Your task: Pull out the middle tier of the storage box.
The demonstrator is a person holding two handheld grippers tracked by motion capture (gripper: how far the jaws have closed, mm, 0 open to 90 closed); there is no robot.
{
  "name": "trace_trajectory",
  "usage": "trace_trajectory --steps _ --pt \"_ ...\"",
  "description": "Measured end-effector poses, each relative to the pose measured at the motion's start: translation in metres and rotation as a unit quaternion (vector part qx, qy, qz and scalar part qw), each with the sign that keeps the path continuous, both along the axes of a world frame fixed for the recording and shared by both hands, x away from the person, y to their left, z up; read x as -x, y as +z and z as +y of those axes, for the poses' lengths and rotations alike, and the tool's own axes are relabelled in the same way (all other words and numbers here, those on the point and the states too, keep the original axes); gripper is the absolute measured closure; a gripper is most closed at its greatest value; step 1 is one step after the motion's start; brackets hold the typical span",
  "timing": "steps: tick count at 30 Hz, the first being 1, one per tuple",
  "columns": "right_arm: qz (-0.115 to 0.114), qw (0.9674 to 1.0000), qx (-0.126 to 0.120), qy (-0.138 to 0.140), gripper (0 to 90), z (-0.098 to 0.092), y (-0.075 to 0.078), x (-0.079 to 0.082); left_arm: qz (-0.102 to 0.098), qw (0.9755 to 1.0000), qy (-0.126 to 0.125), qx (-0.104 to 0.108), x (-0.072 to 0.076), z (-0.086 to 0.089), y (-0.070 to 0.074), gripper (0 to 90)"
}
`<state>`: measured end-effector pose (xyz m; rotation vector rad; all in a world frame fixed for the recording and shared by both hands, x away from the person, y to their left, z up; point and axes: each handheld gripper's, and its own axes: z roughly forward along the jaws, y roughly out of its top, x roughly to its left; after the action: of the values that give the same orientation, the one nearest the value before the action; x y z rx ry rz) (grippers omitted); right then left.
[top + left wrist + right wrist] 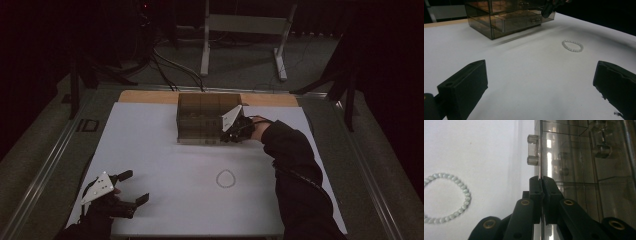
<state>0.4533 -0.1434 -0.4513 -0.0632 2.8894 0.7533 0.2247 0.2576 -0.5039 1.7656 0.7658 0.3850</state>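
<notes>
Your right gripper (231,134) sits at the front right corner of the smoked clear drawer box (202,120), which stands at the far middle of the white table (150,150). In the right gripper view its 2 jaws are pressed together on the thin clear front panel of the bottom drawer (564,170), the pane's edge caught between the pads just below the drawer's clear handle (533,149). The left gripper view shows that drawer (524,21) pulled partly out of the box (491,15), with your right gripper (549,8) at its far end.

The bead bracelet (225,178) lies flat on the table, well in front of the box and near the middle, apart from both grippers. It appears as a pale ring of small beads (572,46) in the left gripper view, and at the left edge of the right gripper view (449,200).

Your left gripper (125,192) rests at the near left corner of the table, its 2 jaws spread wide with bare table between them. It points across the table toward the bracelet and the box.
</notes>
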Motion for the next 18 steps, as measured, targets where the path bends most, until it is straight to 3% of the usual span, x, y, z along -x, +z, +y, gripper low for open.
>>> trace_trajectory --steps 18 --pt "-0.003 0.9999 -0.007 0.013 87.7 -0.005 -0.004 0.014 -0.001 1.0000 -0.002 -0.002 0.000 0.000 0.000 1.0"
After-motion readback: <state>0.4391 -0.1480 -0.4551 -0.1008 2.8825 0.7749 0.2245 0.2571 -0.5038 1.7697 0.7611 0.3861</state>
